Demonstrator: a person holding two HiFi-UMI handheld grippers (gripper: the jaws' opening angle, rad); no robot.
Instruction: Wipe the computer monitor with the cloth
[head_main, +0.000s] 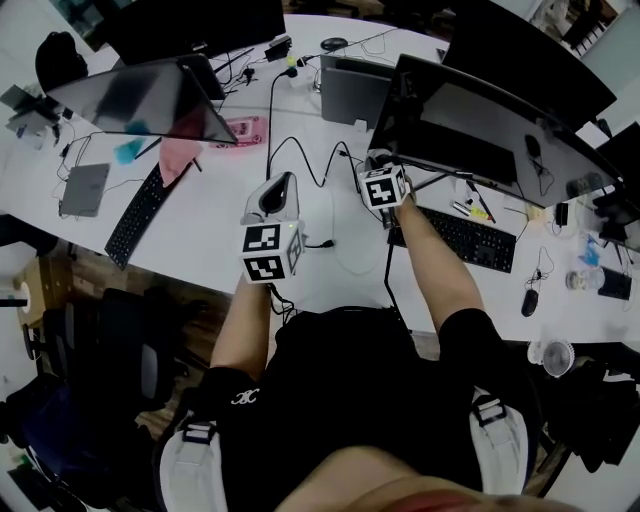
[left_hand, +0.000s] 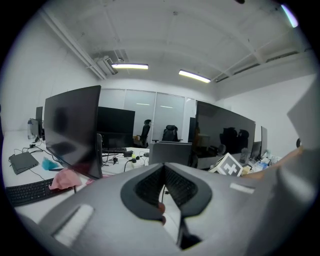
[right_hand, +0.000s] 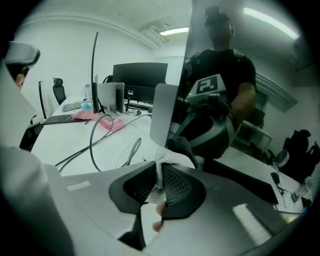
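Right gripper (right_hand: 161, 174): jaws closed down on the cloth (right_hand: 172, 161), with only the fabric's thickness between the pads. The cloth is white with a waffle-like weave, bunched, and sticks out past the jaw tips. It sits right up at the lower left corner of the monitor (head_main: 485, 125); actual contact with the screen can't be confirmed.

Left gripper (left_hand: 163, 171): jaw tips together, only a thin slit lower down, nothing between them. It hangs over the white desk (head_main: 200, 250) at frame centre, well left of the monitor.

Materials: both grippers have matte grey shells and black ribbed pads. The monitor is wide and curved, with a dark glossy panel. The desk is smooth and white, with a black cable (head_main: 300, 150) looping across it. A flat black keyboard (head_main: 465, 238) lies below the monitor.

View differences:
- Only the right gripper view shows the cloth's weave and the screen's mirror-like reflection of a person in a black shirt.
- Only the head view shows both grippers at once, forearms reaching in from the bottom of the frame.
- The left gripper view looks level across the room, with ceiling lights at the top and a pink rag (left_hand: 62, 179) at lower left under a second monitor (left_hand: 74, 131).
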